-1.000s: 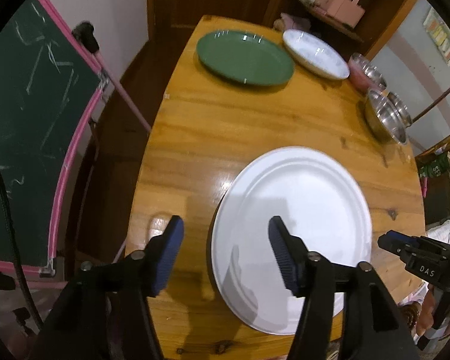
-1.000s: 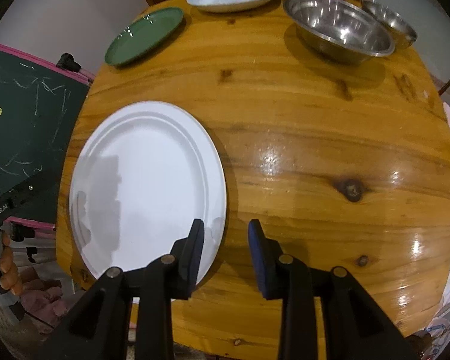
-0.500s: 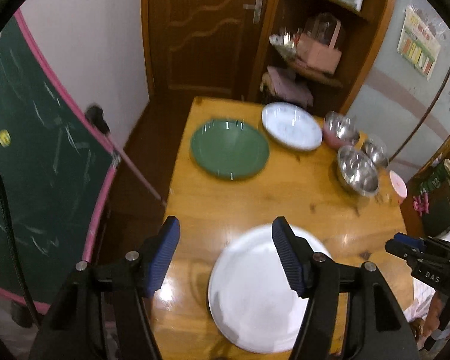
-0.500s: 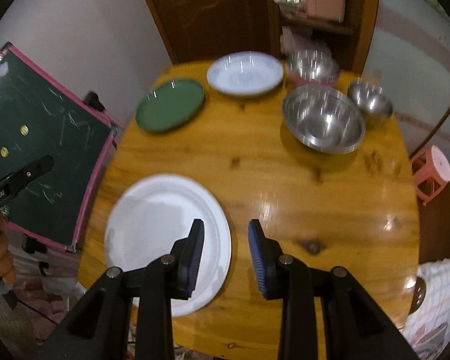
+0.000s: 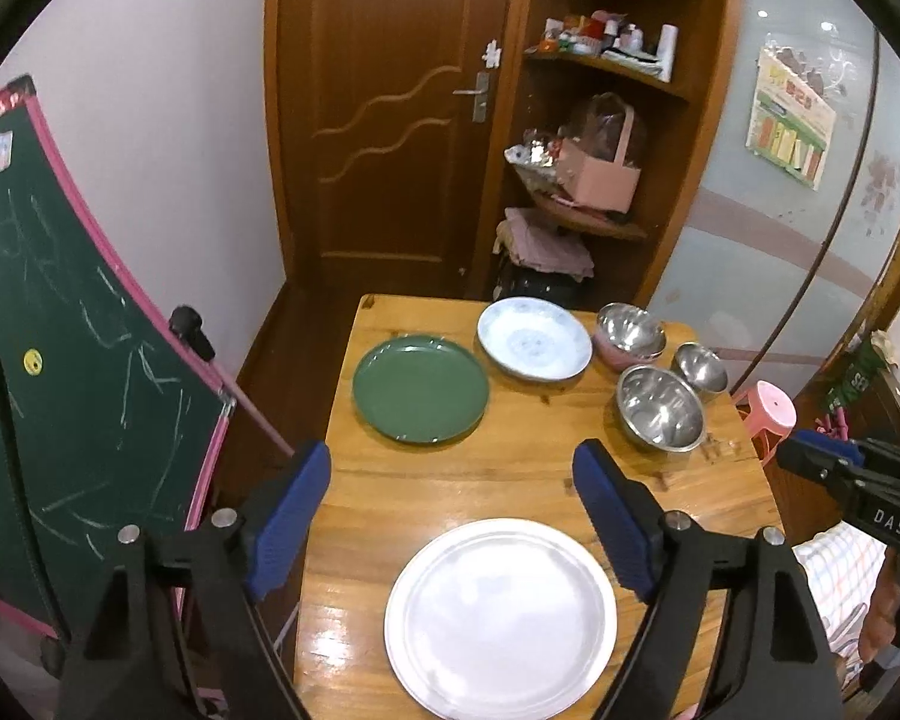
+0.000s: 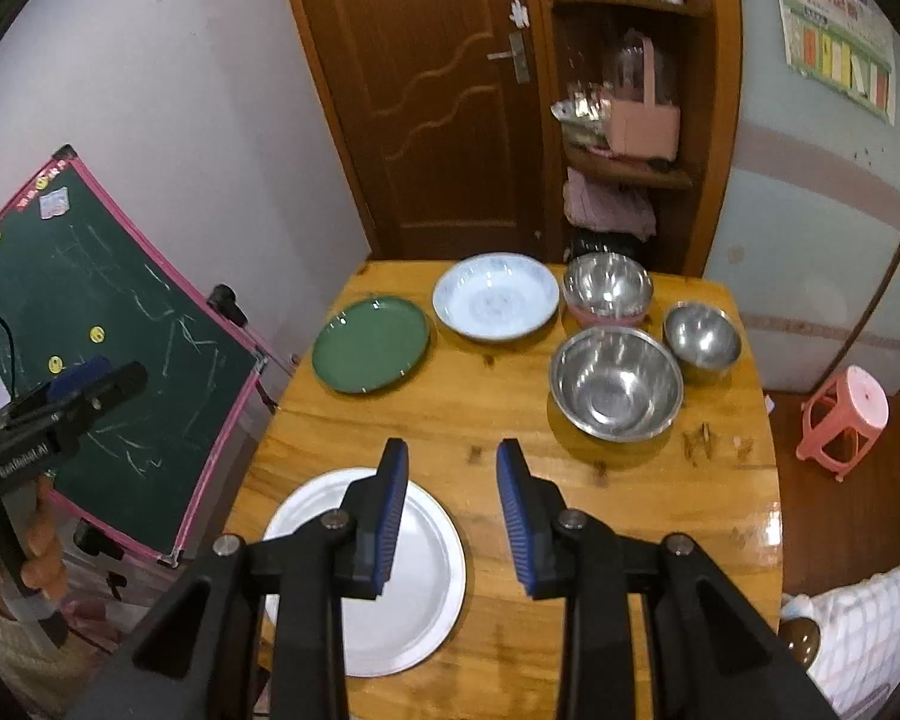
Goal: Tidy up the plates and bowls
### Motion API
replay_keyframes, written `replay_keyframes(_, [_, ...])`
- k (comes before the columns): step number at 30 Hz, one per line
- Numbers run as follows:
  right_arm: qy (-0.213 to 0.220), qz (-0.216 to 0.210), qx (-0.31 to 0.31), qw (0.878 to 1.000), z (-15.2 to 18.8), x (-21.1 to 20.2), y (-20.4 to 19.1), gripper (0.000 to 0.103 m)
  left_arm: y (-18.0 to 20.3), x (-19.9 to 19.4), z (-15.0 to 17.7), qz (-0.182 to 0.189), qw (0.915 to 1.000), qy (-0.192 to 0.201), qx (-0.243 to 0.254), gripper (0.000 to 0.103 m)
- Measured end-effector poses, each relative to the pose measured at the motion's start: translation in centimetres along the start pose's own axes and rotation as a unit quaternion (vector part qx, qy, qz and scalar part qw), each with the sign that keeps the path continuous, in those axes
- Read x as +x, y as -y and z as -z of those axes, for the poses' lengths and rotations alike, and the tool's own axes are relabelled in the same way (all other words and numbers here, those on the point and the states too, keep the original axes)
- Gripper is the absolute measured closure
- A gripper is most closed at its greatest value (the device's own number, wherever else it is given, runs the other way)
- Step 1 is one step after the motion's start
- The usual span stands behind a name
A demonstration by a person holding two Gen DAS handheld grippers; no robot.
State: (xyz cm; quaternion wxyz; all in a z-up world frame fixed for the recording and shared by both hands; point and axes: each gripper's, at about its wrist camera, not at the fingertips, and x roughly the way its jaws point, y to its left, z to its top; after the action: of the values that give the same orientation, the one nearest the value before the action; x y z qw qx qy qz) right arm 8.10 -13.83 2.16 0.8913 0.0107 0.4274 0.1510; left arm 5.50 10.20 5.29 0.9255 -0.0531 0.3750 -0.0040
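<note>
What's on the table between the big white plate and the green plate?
Nothing. Between the white plate and the green plate lies only bare table; the left wrist view shows it best.

Both grippers have risen well above the wooden table (image 5: 510,480), so the white plate (image 5: 501,615) now looks far smaller beneath them. The left gripper (image 5: 450,516) has just been opening wider, with nothing between its jaws. The right gripper (image 6: 453,510) seems unchanged in gap.
</note>
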Motion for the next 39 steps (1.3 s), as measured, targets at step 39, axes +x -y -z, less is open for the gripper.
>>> replay_keyframes(39, [-0.093,-0.006,-0.012,0.996,-13.4,19.3,-0.8,0.053,-9.8,25.0,-7.0,-0.061,0.9897,-0.104,-0.078,0.001])
